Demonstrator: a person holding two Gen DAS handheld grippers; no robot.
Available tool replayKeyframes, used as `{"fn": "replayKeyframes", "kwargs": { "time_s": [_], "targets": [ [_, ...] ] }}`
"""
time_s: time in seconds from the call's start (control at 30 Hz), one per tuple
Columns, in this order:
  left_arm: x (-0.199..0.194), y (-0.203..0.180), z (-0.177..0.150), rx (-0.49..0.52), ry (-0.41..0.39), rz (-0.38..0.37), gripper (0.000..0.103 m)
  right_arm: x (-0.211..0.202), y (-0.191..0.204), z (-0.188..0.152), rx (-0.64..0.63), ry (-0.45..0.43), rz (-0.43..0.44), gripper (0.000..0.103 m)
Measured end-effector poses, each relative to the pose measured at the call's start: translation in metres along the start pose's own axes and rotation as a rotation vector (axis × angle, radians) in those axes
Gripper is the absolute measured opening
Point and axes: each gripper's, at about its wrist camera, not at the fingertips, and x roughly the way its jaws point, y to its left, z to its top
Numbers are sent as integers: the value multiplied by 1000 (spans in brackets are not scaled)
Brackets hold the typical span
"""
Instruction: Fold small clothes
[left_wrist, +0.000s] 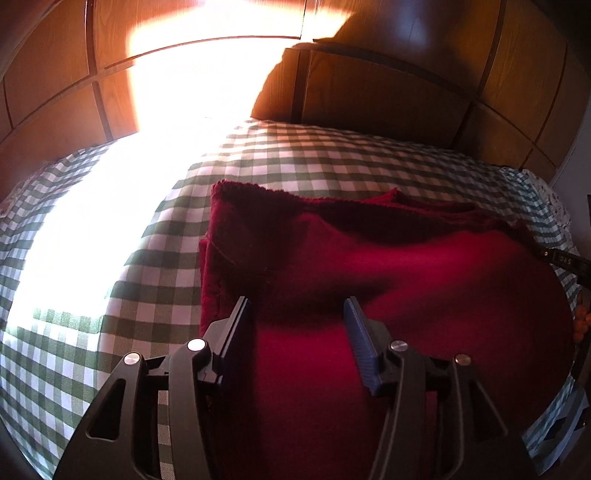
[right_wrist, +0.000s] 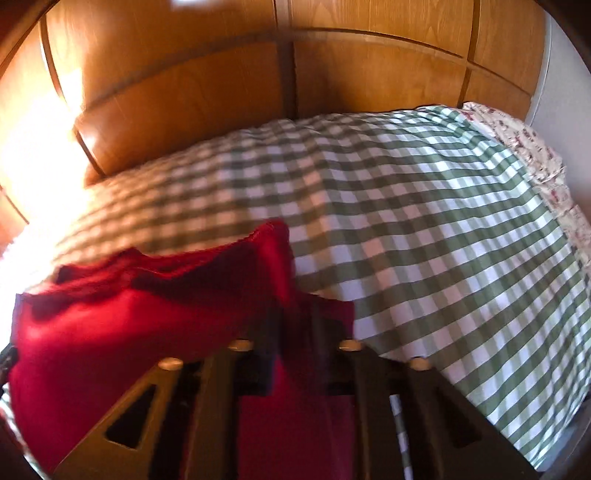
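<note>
**Red garment on the checked bed**

The red garment (left_wrist: 388, 266) lies partly folded on the green-and-white checked bed cover (left_wrist: 295, 158), in front of the wooden headboard (left_wrist: 388, 92). The left hand-held gripper (left_wrist: 299, 314) hangs over the garment's near edge, jaws apart with no cloth pinched between them. The right hand-held gripper (right_wrist: 295, 325), blurred, has its jaws nearly together, clamped on a fold of the garment's right edge.

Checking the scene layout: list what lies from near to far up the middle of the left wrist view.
left gripper, fingers apart over the cloth → red garment, partly folded → green checked bed cover → wooden headboard.
</note>
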Motion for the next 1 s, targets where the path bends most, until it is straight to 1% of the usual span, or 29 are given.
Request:
{"fn": "replayKeyframes", "kwargs": {
  "time_s": [0.1, 0.17, 0.23, 0.3, 0.33, 0.37, 0.4, 0.43, 0.5, 0.57, 0.73, 0.83, 0.9, 1.0],
  "targets": [
    [-5, 0, 0, 1, 0, 21, 53, 1, 0, 0, 12, 3, 0, 10],
    [-16, -2, -4, -7, -9, 27, 58, -6, -2, -2, 19, -1, 21, 10],
    [-24, 1, -10, -17, -24, 14, 63, -15, -5, -6, 23, -12, 45, 10],
    [-31, 1, -15, -21, -30, 8, 63, -24, -9, -14, 20, -16, 68, 20],
    [-31, 3, -15, -27, -31, 1, 63, -28, -10, -18, 19, -11, 79, 33],
    [-38, 1, -22, -34, -33, -8, 63, -32, -13, -26, 17, -4, 88, 48],
    [-43, 1, -26, -38, -36, -17, 63, -36, -15, -32, 16, -6, 87, 52],
    [-46, 1, -29, -38, -39, -21, 63, -39, -18, -38, 18, -6, 89, 54],
    [-54, -3, -35, -38, -43, -29, 64, -44, -25, -52, 40, 12, 118, 55],
    [-62, -5, -42, -36, -45, -36, 63, -49, -35, -68, 80, 25, 146, 68],
    [-69, -12, -55, -23, -42, -52, 63, -54, -53, -96, 180, 49, 254, 68],
    [-64, -15, -53, -8, -39, -63, 63, -58, -58, -110, 234, 55, 321, 68],
    [-63, -19, -53, 5, -43, -65, 63, -59, -57, -116, 252, 65, 370, 68],
    [-67, -26, -59, 20, -44, -68, 63, -62, -54, -125, 266, 73, 413, 68]
  ]
}}
